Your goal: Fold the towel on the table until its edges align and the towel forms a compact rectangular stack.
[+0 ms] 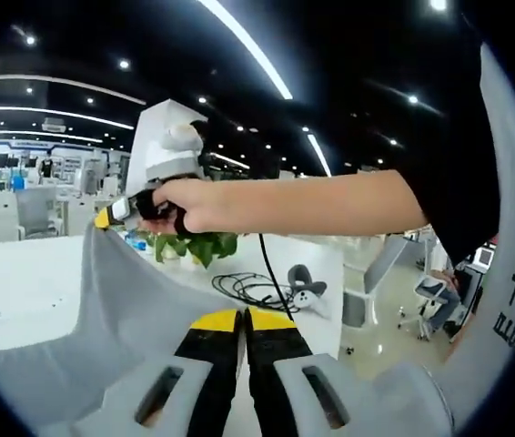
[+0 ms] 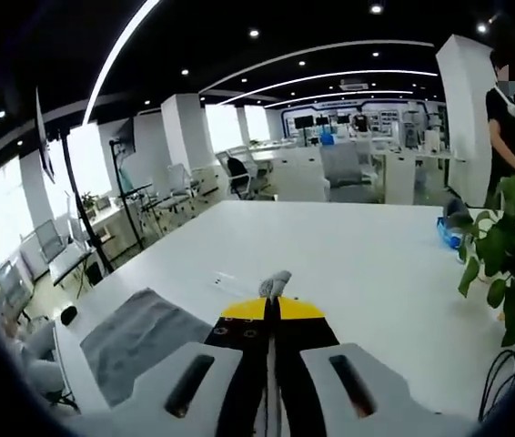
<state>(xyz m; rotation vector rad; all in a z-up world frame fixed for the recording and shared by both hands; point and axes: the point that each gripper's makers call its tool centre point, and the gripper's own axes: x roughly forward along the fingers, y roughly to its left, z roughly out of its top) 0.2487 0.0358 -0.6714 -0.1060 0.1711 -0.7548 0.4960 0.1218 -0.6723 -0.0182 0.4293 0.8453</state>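
— Where's the towel?

— The grey towel (image 1: pixel 121 300) hangs lifted off the white worktop (image 1: pixel 21 287), stretched between my two grippers. My left hand-held gripper (image 1: pixel 242 319) is clenched on its near edge.

— And the right one?

— My right hand-held gripper (image 2: pixel 273 309) is clamped on a corner, a tuft poking past the tips. A potted plant (image 2: pixel 510 259) stands nearby.
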